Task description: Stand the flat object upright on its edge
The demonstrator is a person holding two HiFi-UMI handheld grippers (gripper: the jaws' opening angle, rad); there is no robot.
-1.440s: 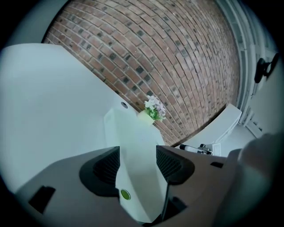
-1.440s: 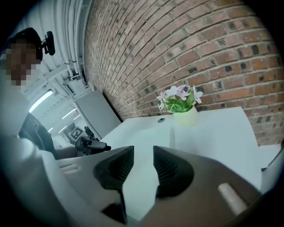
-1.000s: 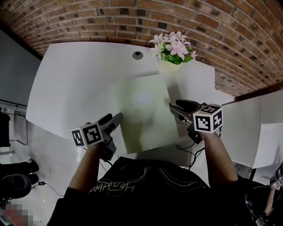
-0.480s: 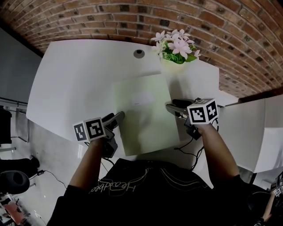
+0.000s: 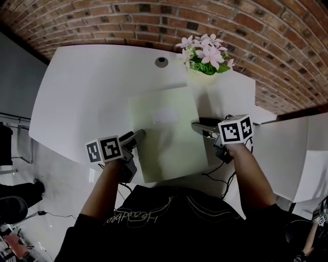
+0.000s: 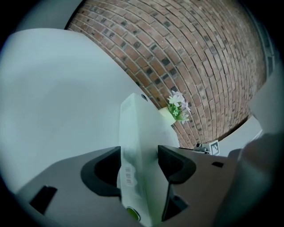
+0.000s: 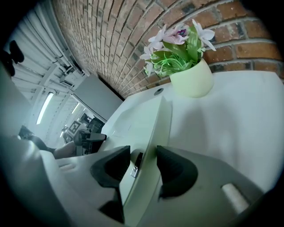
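Now: pale green folder (image 5: 166, 135) at front edge of white table (image 5: 87, 87), far edge just short of flowerpot (image 5: 197, 77). Left gripper (image 5: 137, 136) clamps its left edge, pads on both faces. Right gripper (image 5: 197, 126) grips right edge; jaws just eased wider, folder between them, pads touching.

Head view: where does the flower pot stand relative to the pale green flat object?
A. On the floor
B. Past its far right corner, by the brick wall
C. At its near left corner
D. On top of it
B: the flower pot stands on the white table beyond the far right corner of the pale green flat object, near the brick wall.
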